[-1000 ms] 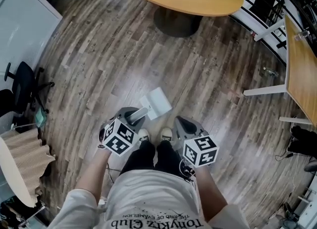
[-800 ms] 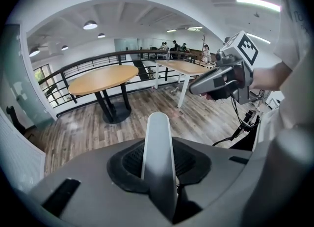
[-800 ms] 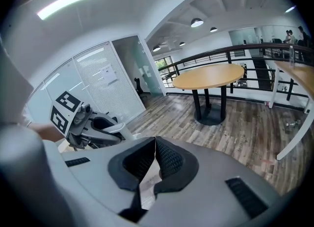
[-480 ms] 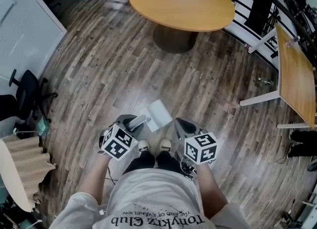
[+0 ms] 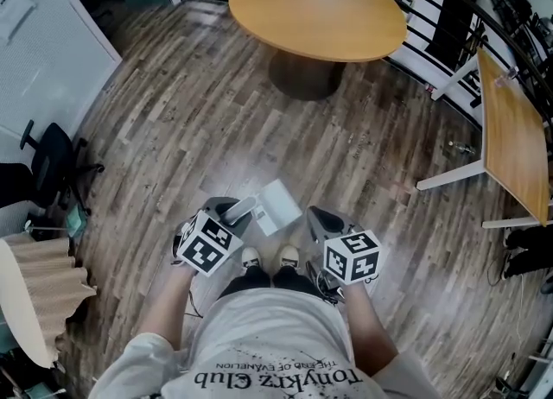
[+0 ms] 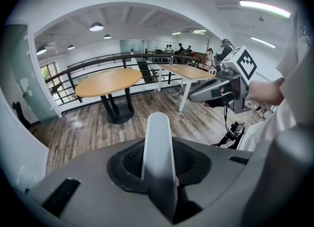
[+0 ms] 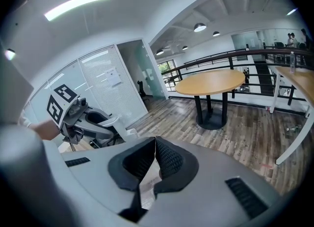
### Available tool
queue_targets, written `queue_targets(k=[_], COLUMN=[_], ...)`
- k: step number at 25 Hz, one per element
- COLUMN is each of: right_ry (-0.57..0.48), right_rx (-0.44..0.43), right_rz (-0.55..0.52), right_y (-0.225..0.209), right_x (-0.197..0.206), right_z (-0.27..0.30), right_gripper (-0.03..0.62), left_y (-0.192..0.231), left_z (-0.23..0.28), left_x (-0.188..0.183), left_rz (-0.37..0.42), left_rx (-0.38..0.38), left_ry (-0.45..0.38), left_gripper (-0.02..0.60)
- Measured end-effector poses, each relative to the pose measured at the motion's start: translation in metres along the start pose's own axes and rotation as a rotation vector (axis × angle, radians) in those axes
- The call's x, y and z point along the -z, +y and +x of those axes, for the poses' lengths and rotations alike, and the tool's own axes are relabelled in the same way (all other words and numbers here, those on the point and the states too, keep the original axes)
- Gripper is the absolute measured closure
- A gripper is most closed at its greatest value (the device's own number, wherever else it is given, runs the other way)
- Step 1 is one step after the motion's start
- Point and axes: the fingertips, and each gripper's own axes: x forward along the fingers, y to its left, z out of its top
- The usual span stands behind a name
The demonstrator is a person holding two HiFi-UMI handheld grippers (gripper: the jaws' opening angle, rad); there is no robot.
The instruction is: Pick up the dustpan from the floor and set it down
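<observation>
white flat dustpan [image 5: 279, 205], long handle [image 6: 158, 142] clamped in left gripper [image 5: 232, 215], right gripper [image 5: 318, 221] closed, empty

In the left gripper view the dustpan handle [image 6: 159, 145] rises from between the left gripper [image 6: 159, 172] jaws, and its pan [image 5: 278, 205] is out of sight behind it. In the head view, a small object [image 5: 462, 148] on the floor [image 5: 216, 112], well right of the right gripper [image 5: 321, 220], is too small to tell.
</observation>
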Motion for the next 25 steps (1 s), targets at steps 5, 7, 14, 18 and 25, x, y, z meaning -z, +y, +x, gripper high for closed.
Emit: queue_targets(k=[5, 7, 14, 18, 25], right_ry=[-0.005, -0.007, -0.010, -0.012, -0.013], right_rx=[-0.005, -0.009, -0.012, -0.014, -0.009], right_rz=[-0.007, -0.011, -0.014, -0.012, -0.007], right_y=[0.006, 0.008, 0.017, 0.016, 0.022], right_x=[0.000, 0.001, 0.005, 0.003, 0.007], right_z=[-0.001, -0.001, -0.005, -0.005, -0.003], right_gripper=[0.569, 0.569, 0.569, 0.569, 0.569], left_y=[-0.006, -0.007, -0.009, -0.007, -0.003], left_z=[-0.002, -0.003, -0.010, -0.010, -0.013], left_x=[0.008, 0.010, 0.014, 0.010, 0.010], left_rz=[-0.007, -0.009, -0.009, -0.024, -0.007], left_rx=[-0.004, -0.009, -0.031, -0.031, -0.038], left_ry=[0.000, -0.003, -0.015, -0.017, -0.030], left_gripper=[0.466, 0.466, 0.466, 0.466, 0.466])
